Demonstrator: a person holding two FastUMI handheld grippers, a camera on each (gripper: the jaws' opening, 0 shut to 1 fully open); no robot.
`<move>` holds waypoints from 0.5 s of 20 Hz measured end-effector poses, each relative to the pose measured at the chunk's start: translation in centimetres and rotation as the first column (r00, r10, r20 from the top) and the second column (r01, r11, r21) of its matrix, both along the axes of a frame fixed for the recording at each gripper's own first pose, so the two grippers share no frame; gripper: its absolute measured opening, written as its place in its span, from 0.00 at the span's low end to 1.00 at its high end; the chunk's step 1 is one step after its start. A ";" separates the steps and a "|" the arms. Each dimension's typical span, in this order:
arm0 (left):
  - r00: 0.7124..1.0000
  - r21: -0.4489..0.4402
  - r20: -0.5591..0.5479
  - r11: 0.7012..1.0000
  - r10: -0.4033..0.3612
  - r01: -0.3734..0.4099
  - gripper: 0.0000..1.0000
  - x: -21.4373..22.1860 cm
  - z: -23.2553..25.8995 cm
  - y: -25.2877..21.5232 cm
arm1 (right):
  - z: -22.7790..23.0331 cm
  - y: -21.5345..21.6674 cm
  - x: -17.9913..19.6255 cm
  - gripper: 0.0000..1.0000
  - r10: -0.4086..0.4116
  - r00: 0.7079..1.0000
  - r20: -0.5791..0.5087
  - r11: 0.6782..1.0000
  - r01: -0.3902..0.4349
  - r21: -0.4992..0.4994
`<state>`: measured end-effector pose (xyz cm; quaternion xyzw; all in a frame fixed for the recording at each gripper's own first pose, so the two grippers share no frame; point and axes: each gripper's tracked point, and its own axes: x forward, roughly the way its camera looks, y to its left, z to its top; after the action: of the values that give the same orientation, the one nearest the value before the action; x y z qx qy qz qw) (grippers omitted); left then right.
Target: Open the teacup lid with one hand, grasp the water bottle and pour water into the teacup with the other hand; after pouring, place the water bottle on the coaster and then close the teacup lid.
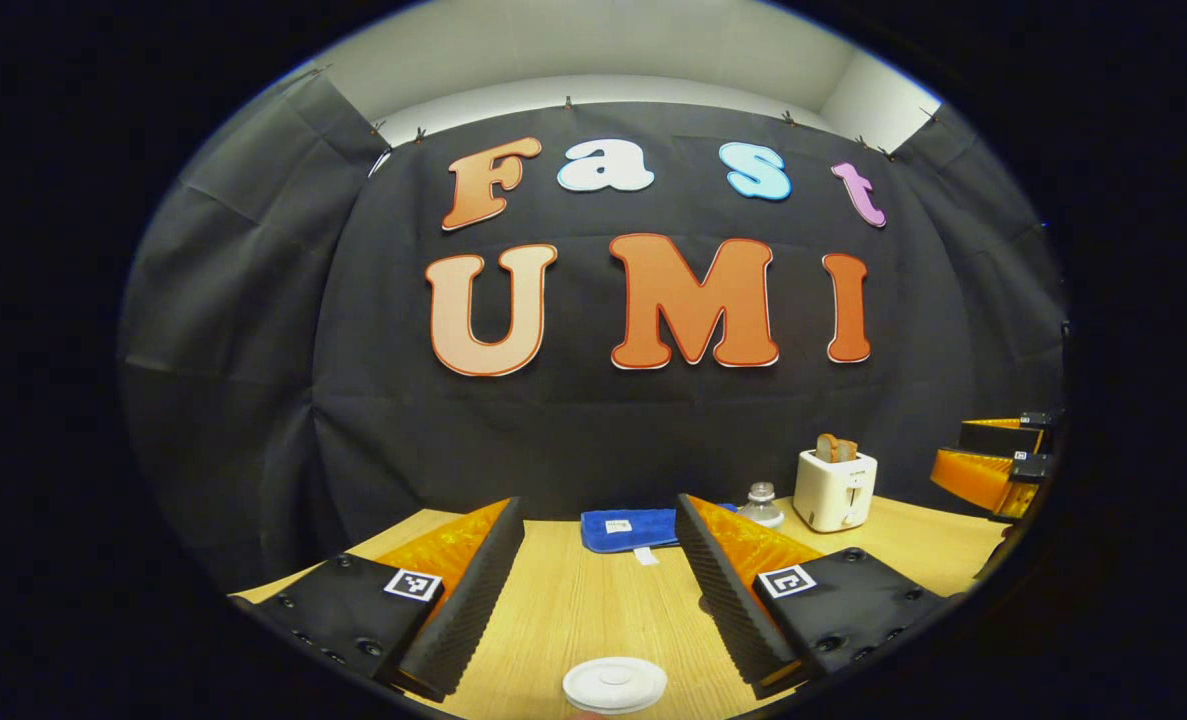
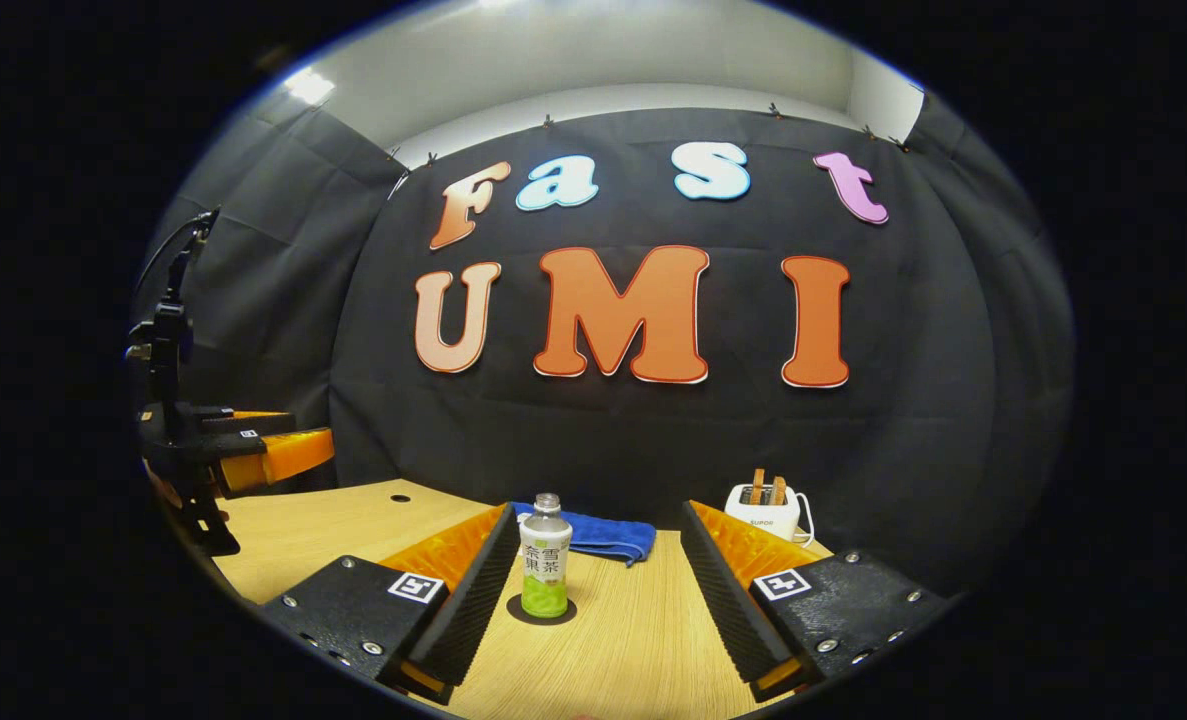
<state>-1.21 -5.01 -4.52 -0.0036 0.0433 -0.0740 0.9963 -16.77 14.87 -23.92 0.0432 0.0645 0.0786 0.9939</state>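
Both grippers hang above the wooden table (image 1: 593, 610) with their fingers spread wide and nothing between them. In the left gripper view, the left gripper (image 1: 601, 590) sits just behind the white teacup lid (image 1: 614, 685), which lies flat at the very bottom edge, between the two fingers but touched by neither; the cup under it cannot be made out. Farther back on the table lies a folded blue cloth (image 1: 628, 528), and to its right the top of the bottle (image 1: 760, 503) peeks over the right finger, with a white toaster (image 1: 834, 487) holding bread beside it. The right gripper (image 1: 993, 462) shows at the far right edge of that view, well apart from the lid. In the right gripper view, the right gripper (image 2: 593, 590) is open, and the bottle (image 2: 545, 556) stands upright on a dark round coaster (image 2: 541, 611), close to the left finger but not touching it. The cloth (image 2: 598, 535) lies just behind the bottle, the toaster (image 2: 768, 510) off to the right near the wall, and the left gripper (image 2: 243, 450) is at the far left, above the table's edge.
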 end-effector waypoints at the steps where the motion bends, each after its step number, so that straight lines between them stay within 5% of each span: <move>1: 1.000 -0.004 0.002 1.000 -0.009 0.009 0.99 0.1 0.5 -0.5 | 0.2 -0.2 0.0 0.97 -0.005 1.000 -0.003 1.000 0.005 0.004; 10: 1.000 -0.011 0.029 1.000 -0.011 0.011 0.99 0.2 1.6 -1.8 | 1.6 -0.8 0.3 0.96 -0.040 0.998 0.038 0.999 0.041 -0.011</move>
<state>-1.00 -6.83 -2.95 -0.0079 0.0285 -0.0797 0.9964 -16.46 14.04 -22.29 0.0371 0.0455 0.0588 0.9965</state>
